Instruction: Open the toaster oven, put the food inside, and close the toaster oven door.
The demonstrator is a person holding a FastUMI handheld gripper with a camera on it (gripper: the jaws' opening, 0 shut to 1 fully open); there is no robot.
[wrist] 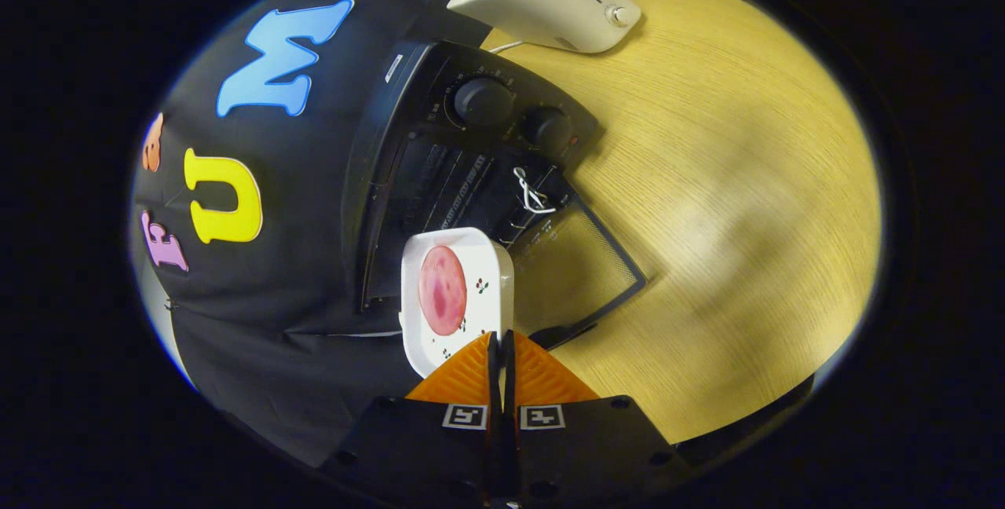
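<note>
At plate (457,298) edge, clamped gripper (500,346)

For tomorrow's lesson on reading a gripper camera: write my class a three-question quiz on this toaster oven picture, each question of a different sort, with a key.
1. True or false: the toaster oven door is shut.
2. What is the gripper holding? A) a slice of bread B) the white plate with a round pink slice of food C) the door handle
3. Fill in: beyond the toaster oven, on the wooden table, stands a cream-coloured ____.

Key
1. False: the door hangs open and the rack inside shows.
2. B: the fingers are closed on the plate's near edge, ahead of the oven's opening.
3. toaster, with bread in its slot.
</note>
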